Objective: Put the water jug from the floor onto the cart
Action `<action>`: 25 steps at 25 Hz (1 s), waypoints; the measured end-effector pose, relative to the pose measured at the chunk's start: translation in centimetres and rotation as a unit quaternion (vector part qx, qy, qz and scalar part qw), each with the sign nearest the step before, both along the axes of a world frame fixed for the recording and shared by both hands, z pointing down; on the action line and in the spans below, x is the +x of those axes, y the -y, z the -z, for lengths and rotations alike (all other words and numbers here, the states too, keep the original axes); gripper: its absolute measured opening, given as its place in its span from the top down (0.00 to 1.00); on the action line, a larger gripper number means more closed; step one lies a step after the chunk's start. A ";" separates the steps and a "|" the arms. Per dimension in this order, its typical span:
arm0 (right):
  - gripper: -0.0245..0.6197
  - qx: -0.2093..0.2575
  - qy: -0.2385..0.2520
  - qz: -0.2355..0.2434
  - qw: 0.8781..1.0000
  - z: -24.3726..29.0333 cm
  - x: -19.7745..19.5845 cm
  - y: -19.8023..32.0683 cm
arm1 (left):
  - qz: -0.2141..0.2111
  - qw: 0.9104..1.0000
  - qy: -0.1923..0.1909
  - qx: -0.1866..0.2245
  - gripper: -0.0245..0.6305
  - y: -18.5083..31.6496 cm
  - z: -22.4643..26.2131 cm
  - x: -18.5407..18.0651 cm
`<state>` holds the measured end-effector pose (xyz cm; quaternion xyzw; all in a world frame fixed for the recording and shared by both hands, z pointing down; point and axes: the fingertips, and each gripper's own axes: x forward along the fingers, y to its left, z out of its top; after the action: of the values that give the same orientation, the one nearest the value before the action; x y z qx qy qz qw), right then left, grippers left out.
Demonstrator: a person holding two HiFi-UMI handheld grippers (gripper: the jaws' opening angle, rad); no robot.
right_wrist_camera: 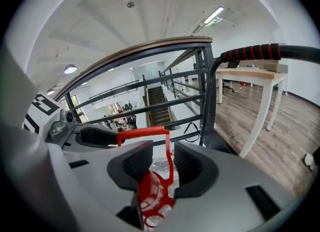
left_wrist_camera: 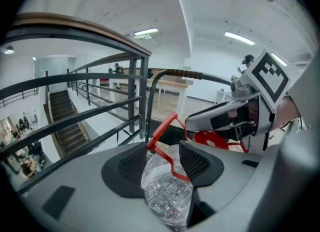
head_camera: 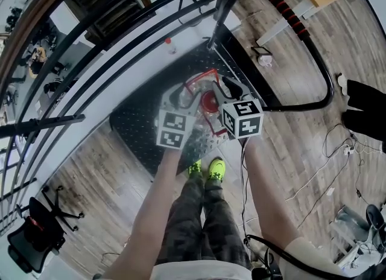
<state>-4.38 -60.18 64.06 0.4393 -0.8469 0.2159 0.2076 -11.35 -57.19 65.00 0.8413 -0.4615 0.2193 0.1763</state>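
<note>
The clear water jug [head_camera: 204, 105] with its red cap [head_camera: 208, 100] and red carry handle stands on the cart's black studded deck [head_camera: 136, 125]. My left gripper [head_camera: 183, 93] is at the jug's left side and my right gripper [head_camera: 228, 85] at its right. In the left gripper view the left gripper [left_wrist_camera: 162, 156] stands open, with the jug's crinkled body [left_wrist_camera: 167, 191] and the red handle [left_wrist_camera: 165, 131] between its pads. In the right gripper view the right gripper [right_wrist_camera: 163, 158] is open around a thin strip of the red handle [right_wrist_camera: 170, 163], with gaps on both sides. The cap [right_wrist_camera: 152, 196] lies low between the jaws.
The cart's black push bar with red grip [head_camera: 289, 13] curves round the right. A dark metal railing [head_camera: 90, 49] borders the deck's far side, with stairs below. A small red-capped bottle [head_camera: 170, 44] stands past the cart. Cables [head_camera: 338, 152] lie on the wooden floor; my green shoes [head_camera: 208, 169] are at the deck's edge.
</note>
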 end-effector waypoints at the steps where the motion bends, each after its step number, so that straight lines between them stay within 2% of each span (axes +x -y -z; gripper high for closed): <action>1: 0.79 0.000 0.000 0.000 1.000 0.1 0.0 0.0 | 0.000 1.000 0.002 0.001 0.69 0.0 0.0 -0.1; 8: 0.79 0.008 -0.001 0.000 1.000 0.8 -0.2 -0.1 | 0.010 1.000 0.015 0.015 0.69 -0.2 0.9 -1.0; 18: 0.79 0.033 -0.013 0.006 0.999 4.1 -0.5 -0.9 | -0.010 0.998 0.022 0.056 0.70 0.2 4.9 -0.4; 20: 0.79 0.039 -0.007 0.008 0.999 5.2 -0.5 -0.9 | -0.015 0.997 0.026 0.073 0.73 0.4 6.3 -0.1; 22: 0.80 0.047 0.009 0.009 0.999 6.7 -0.7 -1.2 | -0.022 0.995 0.025 0.091 0.86 0.3 8.0 0.2; 25: 0.83 0.062 0.033 0.015 0.997 9.1 -0.9 -2.0 | -0.041 0.994 0.008 0.106 0.91 -0.2 10.5 1.1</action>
<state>-5.30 -58.15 54.97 0.4312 -0.8716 0.1744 0.1549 -10.24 -56.99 54.47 0.8717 -0.4486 0.1832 0.0735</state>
